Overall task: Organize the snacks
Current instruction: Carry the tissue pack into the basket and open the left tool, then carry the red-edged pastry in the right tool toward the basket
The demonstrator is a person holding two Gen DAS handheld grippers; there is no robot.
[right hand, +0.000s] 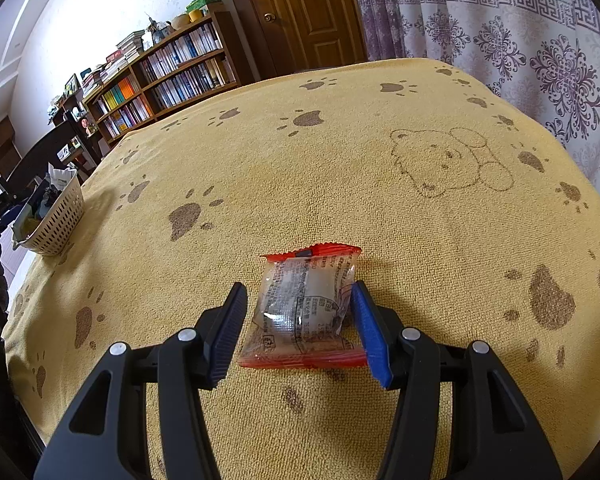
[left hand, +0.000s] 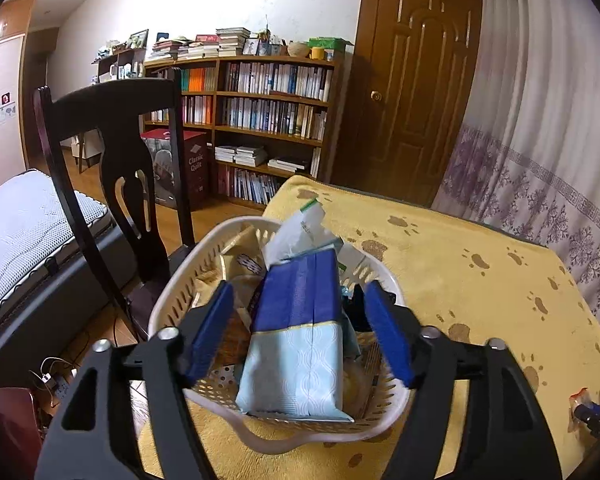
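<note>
In the lower middle of the right wrist view, the right gripper (right hand: 298, 330) is low over the yellow paw-print cloth (right hand: 340, 168), with its jaws wide around a small clear snack packet with red ends (right hand: 306, 308). The right blue pad seems to touch the packet's edge; the left pad is just beside it, with a small gap. So I judge the step in hand is picking up this last loose snack. The next move calls for closing the jaws on the packet's middle, gently, because the wrapper is thin and may slip or crush.

The white basket (right hand: 60, 220) stands at the far left of this view, well apart from the packet. In the left wrist view the left gripper (left hand: 302, 332) hangs wide and empty over the same basket, above a blue packet (left hand: 300, 332) among other snacks.
</note>
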